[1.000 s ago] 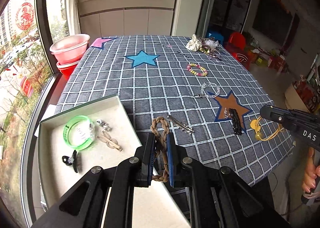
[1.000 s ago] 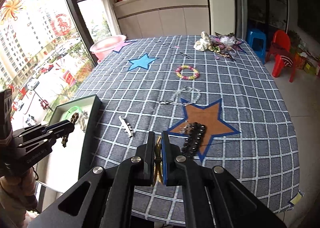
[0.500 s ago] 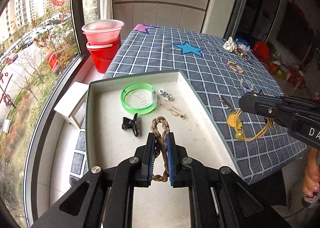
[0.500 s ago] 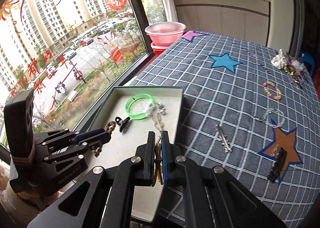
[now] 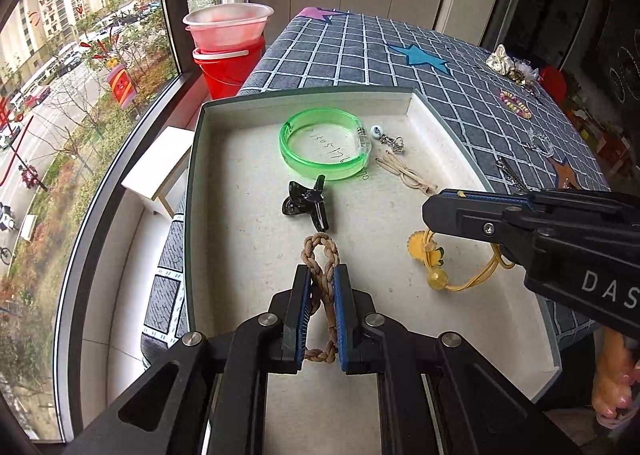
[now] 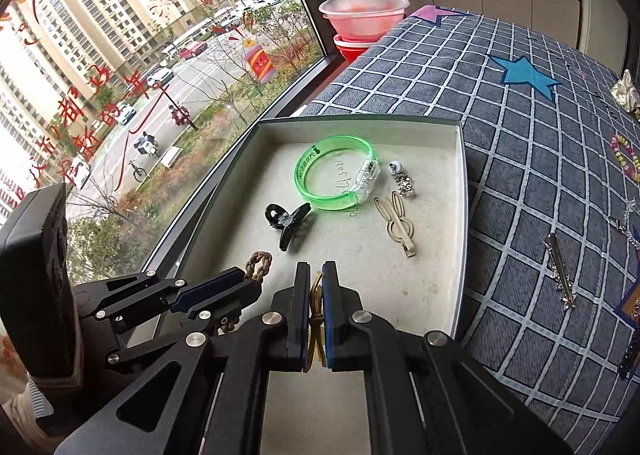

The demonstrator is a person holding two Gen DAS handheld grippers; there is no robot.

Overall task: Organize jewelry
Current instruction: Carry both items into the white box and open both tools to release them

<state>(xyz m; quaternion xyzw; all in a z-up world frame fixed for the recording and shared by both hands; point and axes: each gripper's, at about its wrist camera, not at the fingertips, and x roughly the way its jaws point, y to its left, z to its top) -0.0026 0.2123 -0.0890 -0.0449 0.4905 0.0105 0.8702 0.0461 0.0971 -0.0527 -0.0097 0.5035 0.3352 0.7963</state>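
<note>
A white-lined tray [image 5: 440,123] with a dark green rim sits at the table's window end. My left gripper [image 5: 322,283] hangs over its near part, shut on a brown braided band [image 5: 320,255]. My right gripper [image 5: 434,211] comes in from the right above the tray, shut on a yellow cord hair tie [image 5: 434,255] whose flower and bead dangle below. In the right wrist view the right gripper [image 6: 316,275] pinches the yellow cord [image 6: 317,297], and the left gripper [image 6: 248,287] holds the braided band [image 6: 259,264] beside it.
In the tray lie a green bangle [image 5: 296,159], a black claw clip [image 5: 308,203], a beige clip [image 5: 408,175] and a silver charm [image 5: 390,141]. On the checked cloth lie a silver hair clip [image 6: 560,271] and a beaded bracelet [image 5: 514,103]. A red bucket [image 5: 228,71] stands by the window.
Both grippers have swung from over the checked cloth to over the tray and come lower. Each still grips its item, the braided band in the left and the yellow hair tie in the right.
</note>
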